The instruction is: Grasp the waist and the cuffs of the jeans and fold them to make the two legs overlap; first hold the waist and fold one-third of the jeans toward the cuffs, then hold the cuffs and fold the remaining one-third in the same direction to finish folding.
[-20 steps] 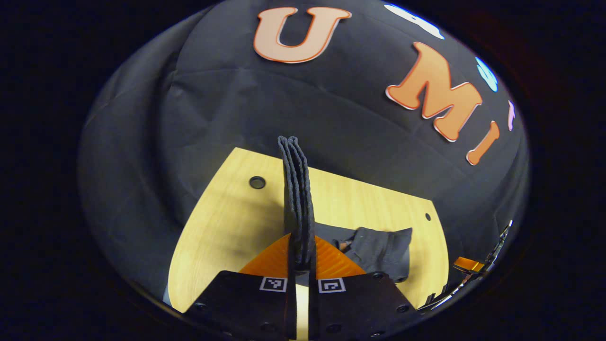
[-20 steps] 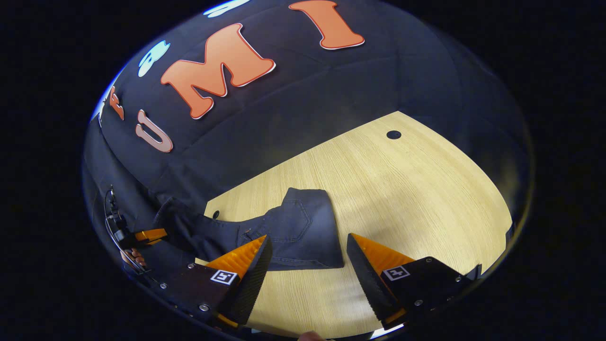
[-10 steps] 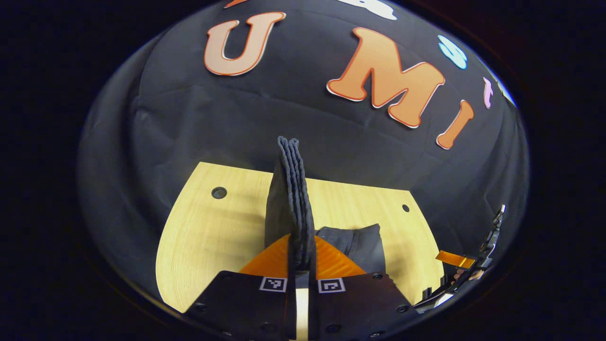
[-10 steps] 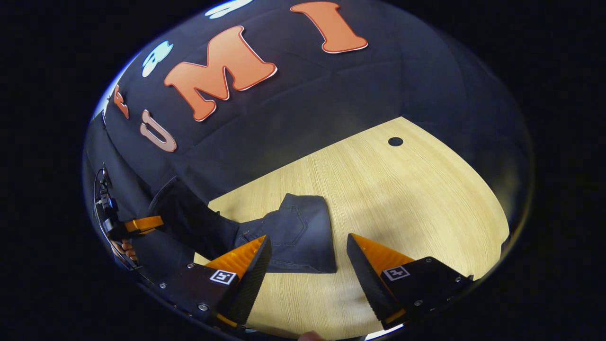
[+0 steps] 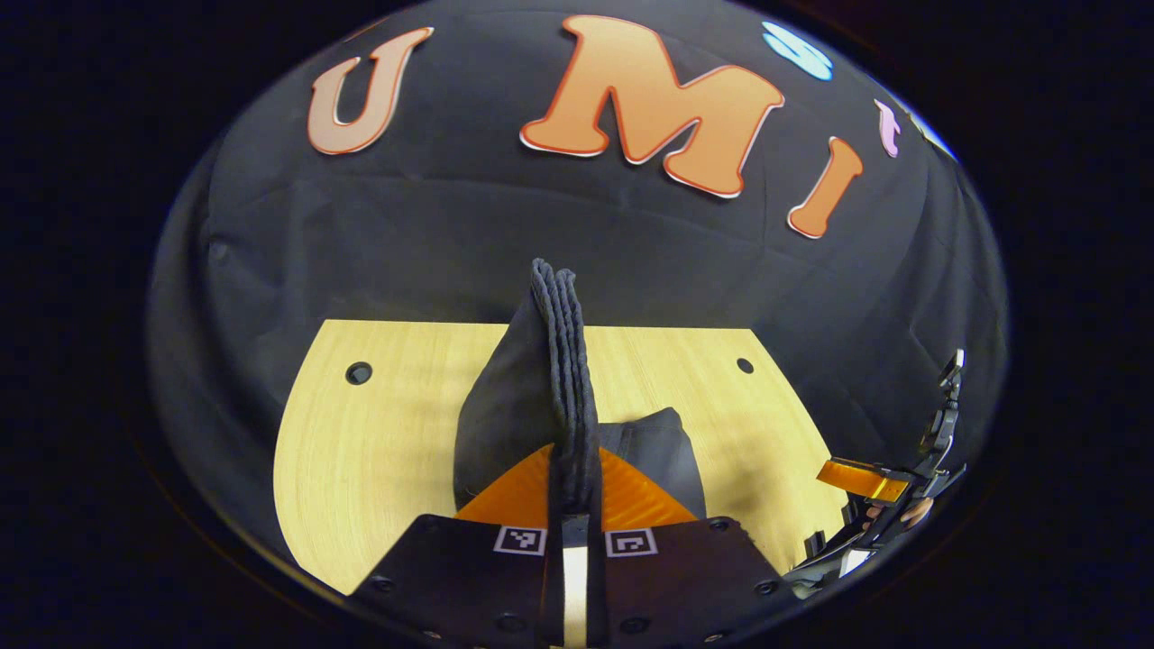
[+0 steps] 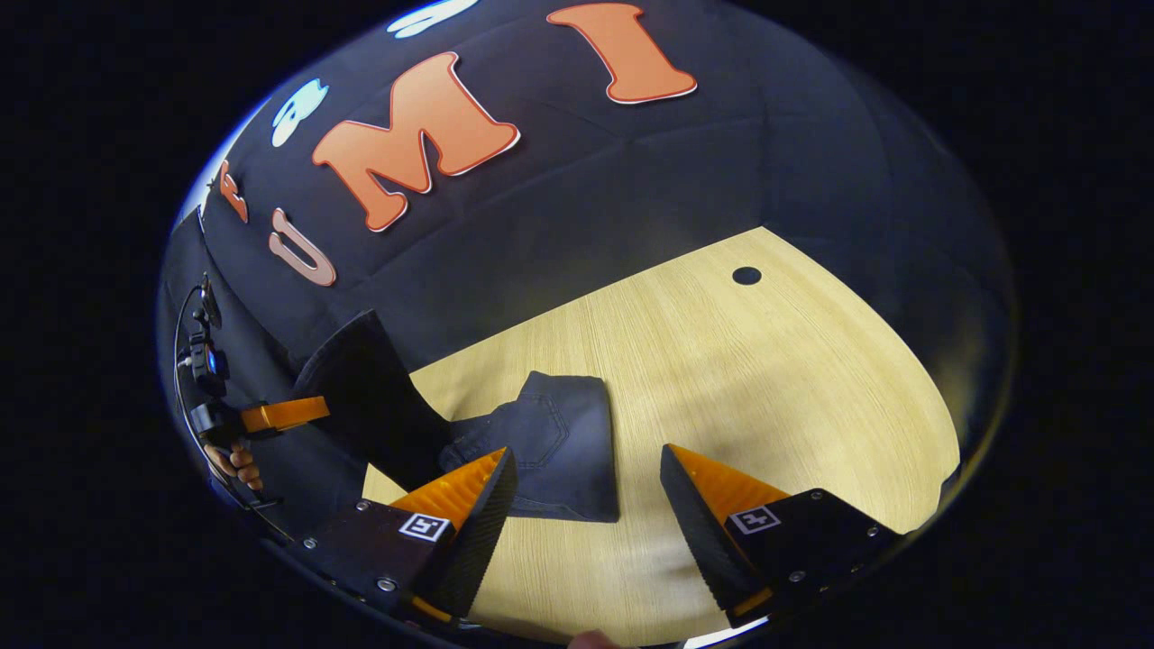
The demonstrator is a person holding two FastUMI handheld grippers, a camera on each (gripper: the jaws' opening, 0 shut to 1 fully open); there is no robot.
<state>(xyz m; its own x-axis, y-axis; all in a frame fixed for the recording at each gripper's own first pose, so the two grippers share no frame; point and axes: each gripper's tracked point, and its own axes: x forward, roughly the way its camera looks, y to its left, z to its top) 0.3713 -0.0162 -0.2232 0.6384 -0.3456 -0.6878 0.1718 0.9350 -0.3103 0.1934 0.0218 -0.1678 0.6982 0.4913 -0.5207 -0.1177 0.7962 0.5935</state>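
Left gripper view shows the left gripper point(image 5: 572, 469) pressed together on a thick stack of dark denim edge, the cuffs point(image 5: 559, 361), which stands up between its fingers above the wooden table point(image 5: 379, 433). From that pinch the dark jeans point(image 5: 663, 451) hang down onto the table, the folded part lying just beyond the fingers. At the right edge of this view the right gripper point(image 5: 861, 480) appears with a hand point(image 5: 902, 514) behind it. Right gripper view shows the right gripper point(image 6: 586, 505) spread wide and holding nothing, above the table point(image 6: 766, 379), with the folded waist part of the jeans point(image 6: 559, 446) flat on the wood between and just beyond its fingers. Far left in this view, the left gripper point(image 6: 279, 415) lifts a dark flap of the jeans off the table.
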